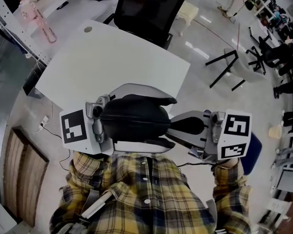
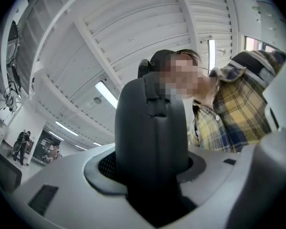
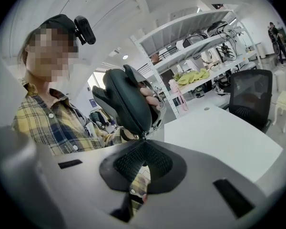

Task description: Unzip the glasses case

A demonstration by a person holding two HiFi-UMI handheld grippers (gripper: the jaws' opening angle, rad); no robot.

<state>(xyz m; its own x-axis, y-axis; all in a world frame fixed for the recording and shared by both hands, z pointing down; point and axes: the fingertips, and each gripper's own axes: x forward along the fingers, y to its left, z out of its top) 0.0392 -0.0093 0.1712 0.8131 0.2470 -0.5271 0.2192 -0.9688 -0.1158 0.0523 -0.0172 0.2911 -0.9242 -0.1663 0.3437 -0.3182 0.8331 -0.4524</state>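
Note:
I hold both grippers close in front of my plaid shirt, above the floor. The black glasses case [image 1: 132, 118] lies crosswise between the jaws of my left gripper [image 1: 161, 122], which is shut on its body. In the left gripper view the case [image 2: 152, 128] stands upright out of the left gripper [image 2: 150, 175]. My right gripper [image 1: 178, 126] points left at the case's right end. In the right gripper view, the right gripper [image 3: 143, 144] has its pads pressed together on the small zipper pull [image 3: 143, 136] at the lower tip of the case [image 3: 128, 101].
A white table [image 1: 112, 62] stands just ahead, with a black office chair [image 1: 146, 6] behind it and a pink bottle [image 1: 36, 18] on a desk at far left. Folded chair frames [image 1: 234, 65] stand on the floor at right. Shelving [image 3: 200, 46] runs along the back.

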